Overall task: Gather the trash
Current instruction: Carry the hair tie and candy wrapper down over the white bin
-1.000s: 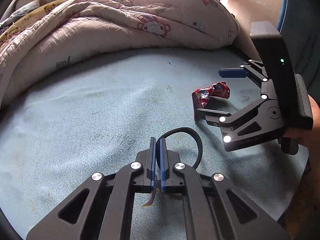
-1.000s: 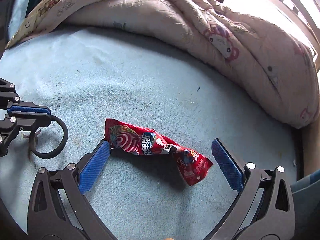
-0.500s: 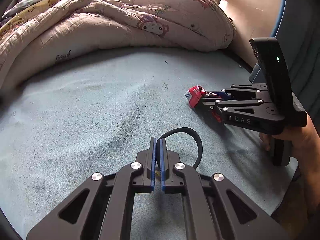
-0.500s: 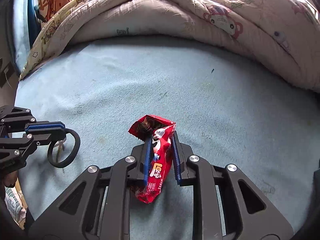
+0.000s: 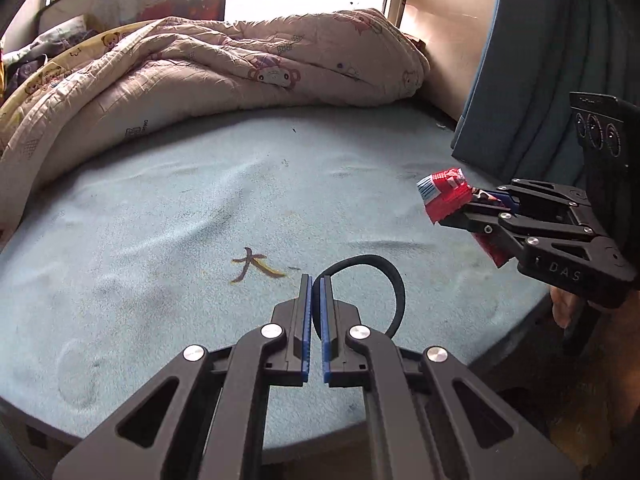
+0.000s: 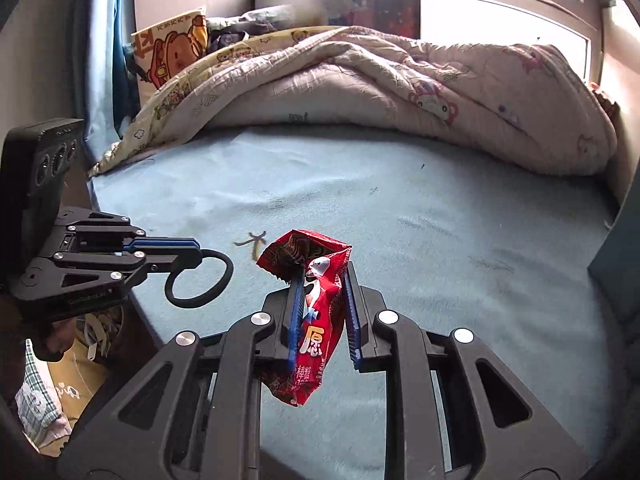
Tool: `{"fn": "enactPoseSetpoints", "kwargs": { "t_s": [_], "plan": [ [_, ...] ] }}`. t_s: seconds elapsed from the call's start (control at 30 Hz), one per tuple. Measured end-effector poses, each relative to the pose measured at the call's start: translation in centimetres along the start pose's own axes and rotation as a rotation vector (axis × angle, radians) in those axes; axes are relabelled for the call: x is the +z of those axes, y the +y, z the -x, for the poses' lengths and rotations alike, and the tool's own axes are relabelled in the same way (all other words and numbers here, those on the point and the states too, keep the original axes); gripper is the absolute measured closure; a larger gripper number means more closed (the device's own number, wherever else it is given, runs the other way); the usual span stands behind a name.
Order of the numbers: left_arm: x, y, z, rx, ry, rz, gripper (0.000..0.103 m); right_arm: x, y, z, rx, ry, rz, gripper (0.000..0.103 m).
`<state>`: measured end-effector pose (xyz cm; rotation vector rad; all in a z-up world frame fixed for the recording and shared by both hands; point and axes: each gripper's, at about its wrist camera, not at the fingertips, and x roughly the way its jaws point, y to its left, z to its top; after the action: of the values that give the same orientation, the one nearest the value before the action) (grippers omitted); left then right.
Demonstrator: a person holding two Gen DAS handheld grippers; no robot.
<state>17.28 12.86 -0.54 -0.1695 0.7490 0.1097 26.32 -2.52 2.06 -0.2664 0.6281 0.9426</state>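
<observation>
My left gripper (image 5: 316, 284) is shut on a black elastic hair tie (image 5: 384, 280) and holds it above the blue bed sheet (image 5: 160, 220). The same tie (image 6: 200, 280) hangs from that gripper (image 6: 196, 249) at the left of the right wrist view. My right gripper (image 6: 322, 276) is shut on a crumpled red snack wrapper (image 6: 312, 328) and holds it above the sheet. That wrapper (image 5: 444, 196) and gripper (image 5: 460, 212) show at the right of the left wrist view. A brown and yellow peel scrap (image 5: 250, 264) lies on the sheet ahead of the left gripper.
A rumpled pink cartoon quilt (image 5: 240, 76) lies along the far side of the bed. A blue curtain (image 5: 540, 60) hangs at the right. An orange cartoon pillow (image 6: 172, 48) leans at the head. The bed's near edge (image 5: 280, 452) is just below the grippers.
Both grippers have lifted off the sheet and drawn back toward the bed's near edge, each with its item. The peel scrap, earlier under the left fingers, now lies in view.
</observation>
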Motion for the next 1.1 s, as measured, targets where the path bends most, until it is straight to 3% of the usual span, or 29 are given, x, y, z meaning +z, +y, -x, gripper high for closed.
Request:
{"fn": "enactPoseSetpoints", "kwargs": {
  "t_s": [0.2,0.6,0.8,1.1],
  "plan": [
    [-4.3,-2.2,2.3,-0.002,0.018,-0.011,0.1,-4.7,3.4,4.8,0.004,-0.03,0.016,0.086],
    [-12.2,-4.6,5.7,-0.003,0.028,-0.003,0.1,-15.0,8.2,7.9,0.008,0.012,0.008,0.086],
    [-16.6,-5.5,4.2,-0.018,0.064,0.0,0.1,-20.3,9.2,7.6,0.016,0.06,-0.029,0.086],
    [-22.5,-6.0,-1.2,-0.039,0.157,0.004,0.1,-26.3,9.1,4.1,0.029,0.143,-0.077,0.086]
  ]
}}
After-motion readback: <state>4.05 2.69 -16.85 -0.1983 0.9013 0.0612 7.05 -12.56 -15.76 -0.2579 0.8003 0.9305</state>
